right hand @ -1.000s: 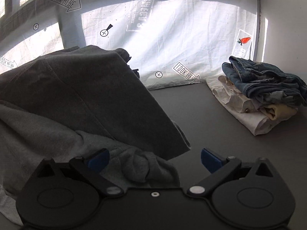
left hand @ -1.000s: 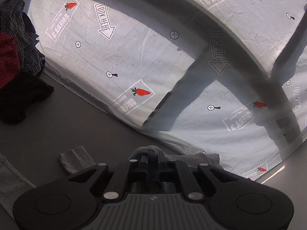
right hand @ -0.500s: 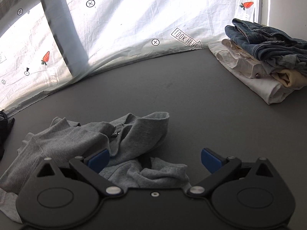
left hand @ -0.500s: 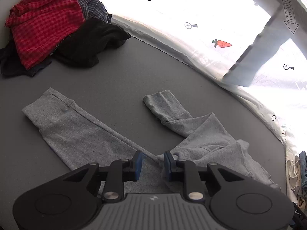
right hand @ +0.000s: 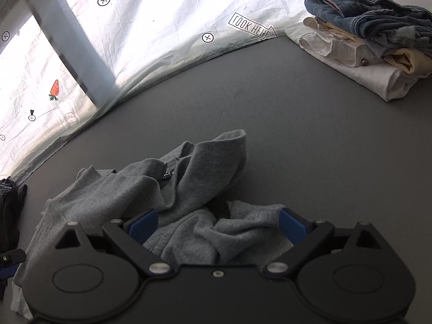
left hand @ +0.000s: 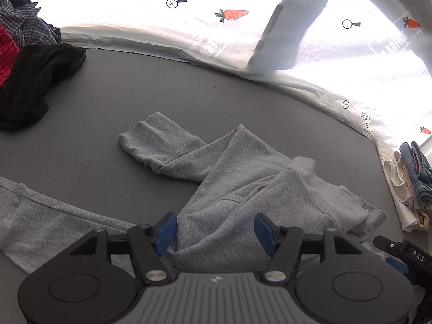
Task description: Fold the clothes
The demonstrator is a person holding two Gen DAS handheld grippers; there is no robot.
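Left tongs point(left hand: 215, 230): blue pads apart and opening, grey fabric lying between them, pads not pressing on it. Right tongs point(right hand: 217, 225): pads wide apart, beginning to close; bunched grey cloth sits between them, not pinched.

Grey zip sweatshirt point(left hand: 243, 183): lies crumpled on the dark grey worktop point(left hand: 189, 81), directly under both tongs. In the left wrist view one sleeve runs out toward 11 o'clock, cuff flat on the worktop; another stretch of the garment trails off at 9 o'clock. In the right wrist view the body is heaped at 12 o'clock, metal zipper pull point(right hand: 168, 175) showing among the folds.

Folded stack point(right hand: 364, 46) at 2 o'clock in the right view, well apart from the sweatshirt: denim on top, cream and white pieces beneath. Unfolded pile point(left hand: 32, 62) at 10 o'clock in the left view: black, checked and red cloth.

Farthest: white printed sheet point(right hand: 162, 27) with carrots and arrows, backlit, along the worktop's far edge.
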